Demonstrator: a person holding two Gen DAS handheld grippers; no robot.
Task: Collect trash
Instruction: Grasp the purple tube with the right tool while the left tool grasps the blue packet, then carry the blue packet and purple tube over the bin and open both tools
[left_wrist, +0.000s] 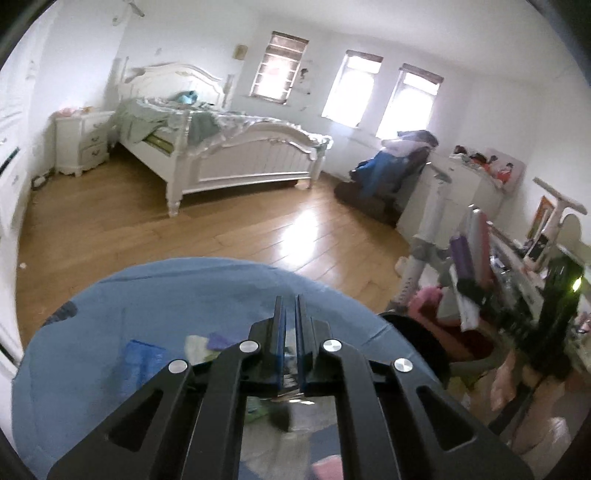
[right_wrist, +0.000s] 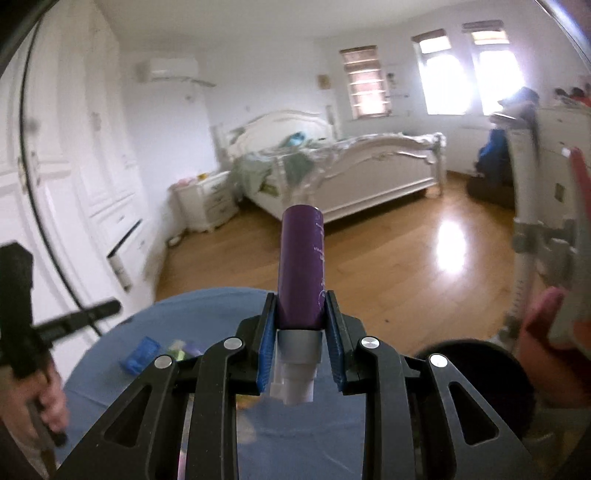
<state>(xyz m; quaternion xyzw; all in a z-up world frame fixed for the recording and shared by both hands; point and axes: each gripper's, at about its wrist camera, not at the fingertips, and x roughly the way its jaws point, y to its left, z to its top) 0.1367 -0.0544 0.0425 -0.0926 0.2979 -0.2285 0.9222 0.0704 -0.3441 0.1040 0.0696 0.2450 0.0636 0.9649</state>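
Right gripper (right_wrist: 300, 317): jaws clamped on purple bottle (right_wrist: 301, 266), pump end toward camera, above blue bag (right_wrist: 207, 314). Left gripper (left_wrist: 290, 321): jaws nearly closed, nothing between, over bag (left_wrist: 166, 295) holding scraps (left_wrist: 142, 356). Bed (left_wrist: 221, 147) beyond.

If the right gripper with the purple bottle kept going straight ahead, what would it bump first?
Probably the white bed, but only after much open wood floor. Depth is unclear. The right gripper holds the purple bottle.

Right gripper (right_wrist: 300, 314) clamps purple bottle (right_wrist: 301, 266) above blue bag (right_wrist: 207, 317).
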